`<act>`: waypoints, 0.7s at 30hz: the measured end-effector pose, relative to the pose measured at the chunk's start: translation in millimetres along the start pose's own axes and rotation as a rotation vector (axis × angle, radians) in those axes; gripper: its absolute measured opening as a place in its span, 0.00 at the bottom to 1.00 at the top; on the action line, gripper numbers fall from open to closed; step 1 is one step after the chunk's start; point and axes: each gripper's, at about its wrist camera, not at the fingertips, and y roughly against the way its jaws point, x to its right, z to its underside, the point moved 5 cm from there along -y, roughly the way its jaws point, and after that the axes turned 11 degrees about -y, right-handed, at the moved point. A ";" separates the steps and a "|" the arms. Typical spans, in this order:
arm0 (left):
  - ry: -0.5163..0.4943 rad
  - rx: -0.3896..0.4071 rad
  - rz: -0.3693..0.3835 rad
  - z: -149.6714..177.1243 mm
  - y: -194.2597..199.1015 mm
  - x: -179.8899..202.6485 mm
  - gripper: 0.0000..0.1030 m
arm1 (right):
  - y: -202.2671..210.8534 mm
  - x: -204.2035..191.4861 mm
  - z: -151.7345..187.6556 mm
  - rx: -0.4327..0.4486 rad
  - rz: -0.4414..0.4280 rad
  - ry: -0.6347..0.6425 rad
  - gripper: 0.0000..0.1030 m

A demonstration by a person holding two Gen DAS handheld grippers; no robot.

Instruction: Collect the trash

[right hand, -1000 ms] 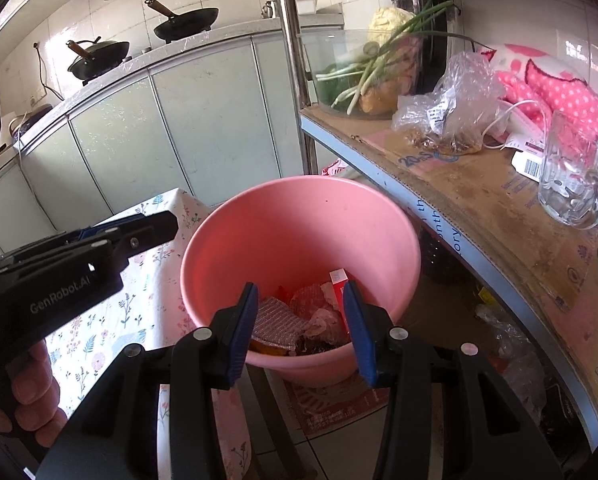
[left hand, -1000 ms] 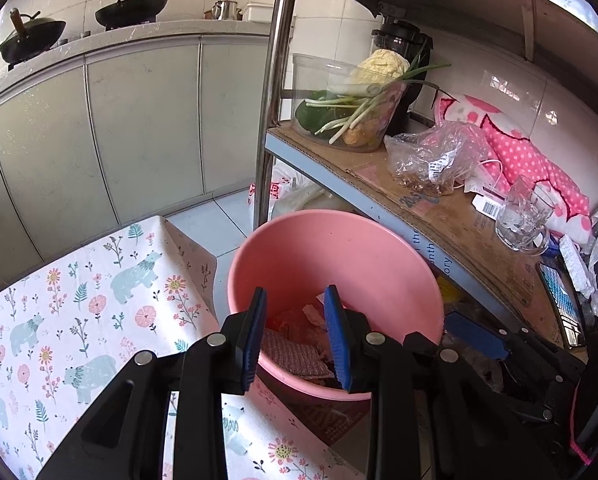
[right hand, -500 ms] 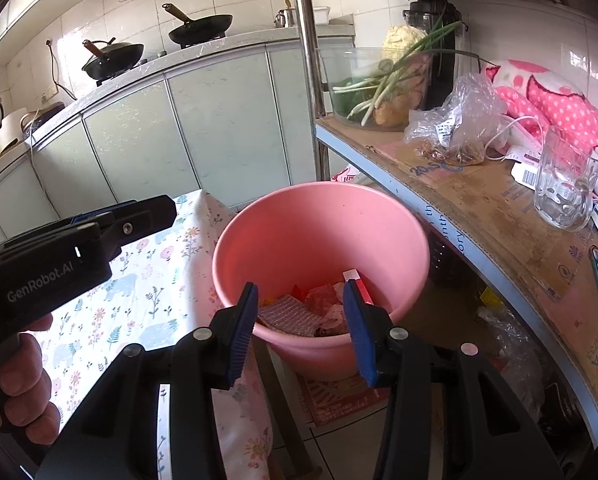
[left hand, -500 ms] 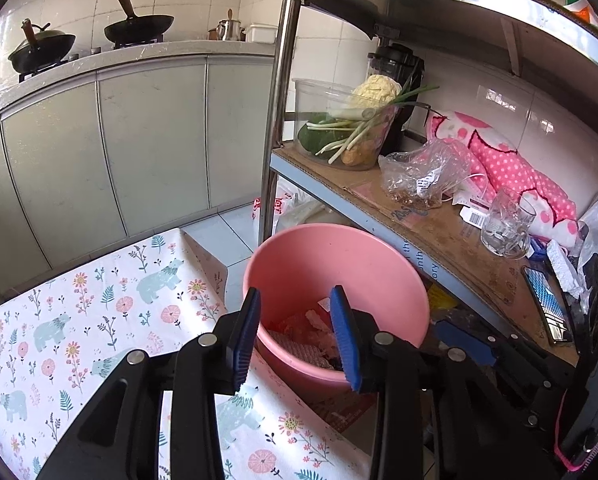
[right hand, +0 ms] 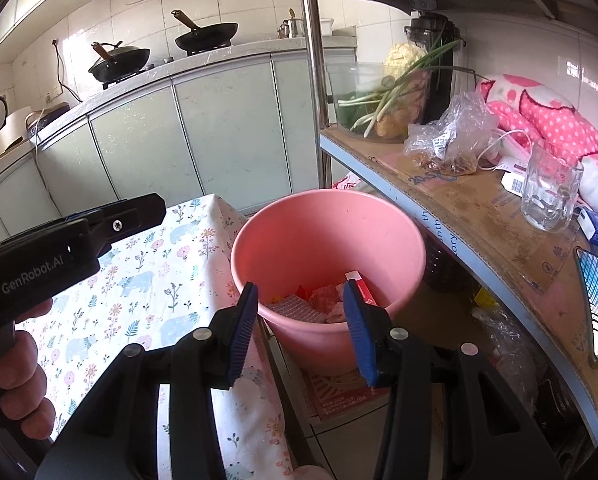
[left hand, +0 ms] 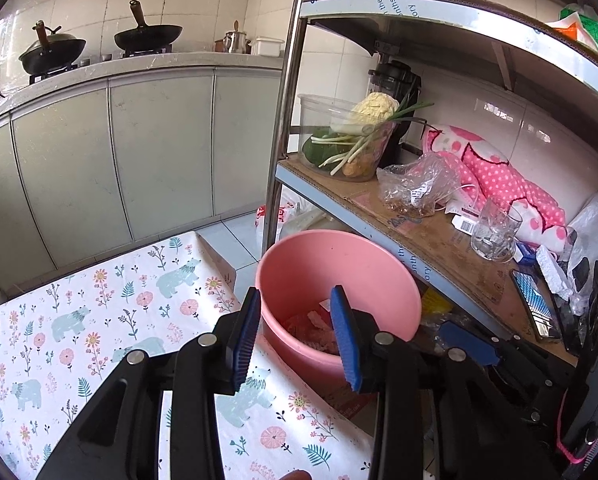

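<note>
A pink bucket [left hand: 363, 264] stands on the floor between the table and the shelf rack; it also shows in the right wrist view [right hand: 299, 236]. Several wrappers and scraps of trash [right hand: 323, 300] lie at its bottom, and show in the left wrist view [left hand: 315, 332] too. My left gripper [left hand: 297, 338] is open and empty, above the table corner facing the bucket. My right gripper [right hand: 301, 326] is open and empty, just short of the bucket's near rim. The left gripper's body [right hand: 59, 240] shows at the left of the right wrist view.
A table with a floral bear cloth [left hand: 99, 312] lies left of the bucket. A metal shelf rack [left hand: 439, 240] on the right holds a bowl of vegetables [left hand: 351, 140], a plastic bag [left hand: 415, 188], a glass mug [left hand: 495, 232] and a phone [left hand: 535, 304]. Grey cabinets [left hand: 139, 152] stand behind.
Both grippers have drawn back and up from the bucket, which now looks smaller and farther. Both stay open and empty.
</note>
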 end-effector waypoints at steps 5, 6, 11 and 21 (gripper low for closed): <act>-0.007 0.006 -0.007 1.8 10.7 0.0 0.34 | 8.5 -5.0 1.8 0.014 0.001 0.008 0.44; -0.008 0.008 -0.008 2.5 12.8 0.0 0.34 | 9.9 -5.7 2.4 0.015 0.001 0.010 0.44; -0.009 0.013 -0.014 5.0 21.6 1.8 0.34 | 17.8 -8.9 5.8 0.025 0.004 0.016 0.44; -0.008 0.032 -0.020 9.0 42.2 4.8 0.34 | 36.7 -16.4 11.0 0.051 0.006 0.032 0.44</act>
